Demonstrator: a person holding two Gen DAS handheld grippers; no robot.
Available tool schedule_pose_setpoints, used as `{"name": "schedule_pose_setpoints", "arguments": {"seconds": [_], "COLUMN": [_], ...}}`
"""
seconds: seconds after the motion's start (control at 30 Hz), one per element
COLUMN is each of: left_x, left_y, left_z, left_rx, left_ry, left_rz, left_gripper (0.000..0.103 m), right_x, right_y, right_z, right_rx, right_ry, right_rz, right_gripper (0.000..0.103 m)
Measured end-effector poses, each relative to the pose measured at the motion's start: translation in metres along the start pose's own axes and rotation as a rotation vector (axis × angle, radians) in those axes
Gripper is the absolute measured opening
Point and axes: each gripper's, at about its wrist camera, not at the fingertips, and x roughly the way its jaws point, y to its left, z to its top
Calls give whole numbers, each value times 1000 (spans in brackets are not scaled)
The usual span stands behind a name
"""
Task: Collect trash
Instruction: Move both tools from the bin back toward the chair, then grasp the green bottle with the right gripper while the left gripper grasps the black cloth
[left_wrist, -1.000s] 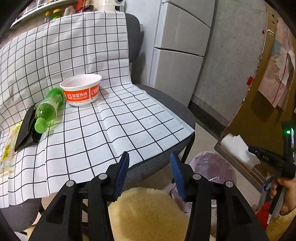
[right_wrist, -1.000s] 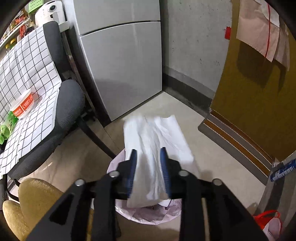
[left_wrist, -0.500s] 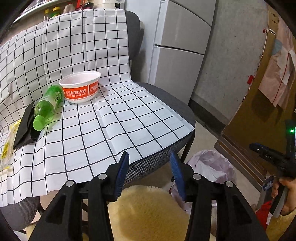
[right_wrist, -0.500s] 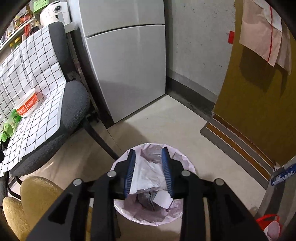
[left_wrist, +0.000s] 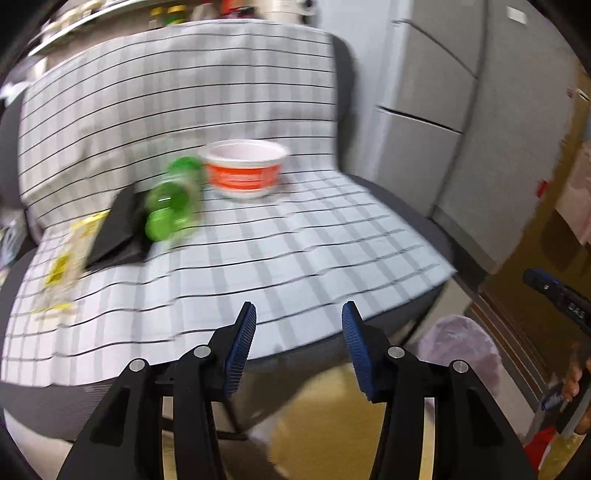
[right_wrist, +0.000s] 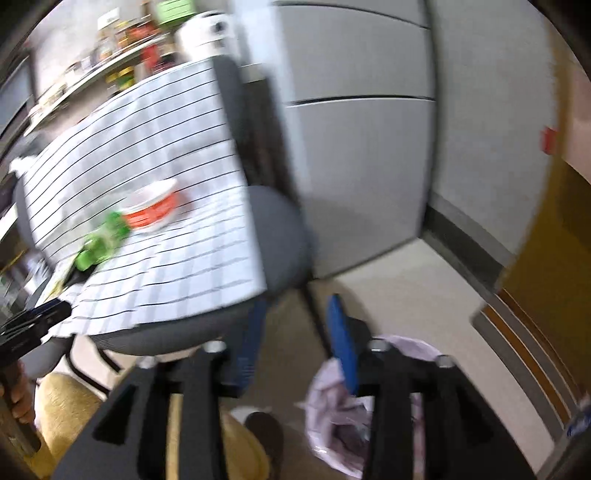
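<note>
Swung off the trash bin toward the chair edge — both jaws gaping, empty.

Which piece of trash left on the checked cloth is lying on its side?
The green plastic bottle, tipped over with its cap toward the camera, between the flat black pouch and the upright orange-and-white paper bowl.

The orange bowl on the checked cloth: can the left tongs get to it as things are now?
Probably yes. The left tongs are open and empty, and only bare checked cloth lies before the orange bowl; the green bottle lies beside it.
</note>
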Motion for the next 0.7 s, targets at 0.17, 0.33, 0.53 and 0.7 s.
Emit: {"name": "schedule_pose_setpoints", "arguments": {"seconds": [0.17, 0.33, 0.53, 0.7], "left_x": [-15, -31, -35, -28], "left_y": [59, 116, 178, 211], "left_z": [1, 6, 10, 9], "left_rx": [-84, -152, -256, -293], "left_ry": [-22, -48, -32, -14], "left_rz": [146, 335, 447, 494], "left_gripper": [58, 78, 79, 79], "right_x": [23, 46, 91, 132], "right_y": [65, 142, 225, 285], "right_z": [23, 47, 70, 82], "right_rx": [-121, -244, -332, -356], "right_ry": [4, -7, 17, 30], "right_rz": [121, 212, 266, 283], "right_gripper": [50, 57, 67, 68]}}
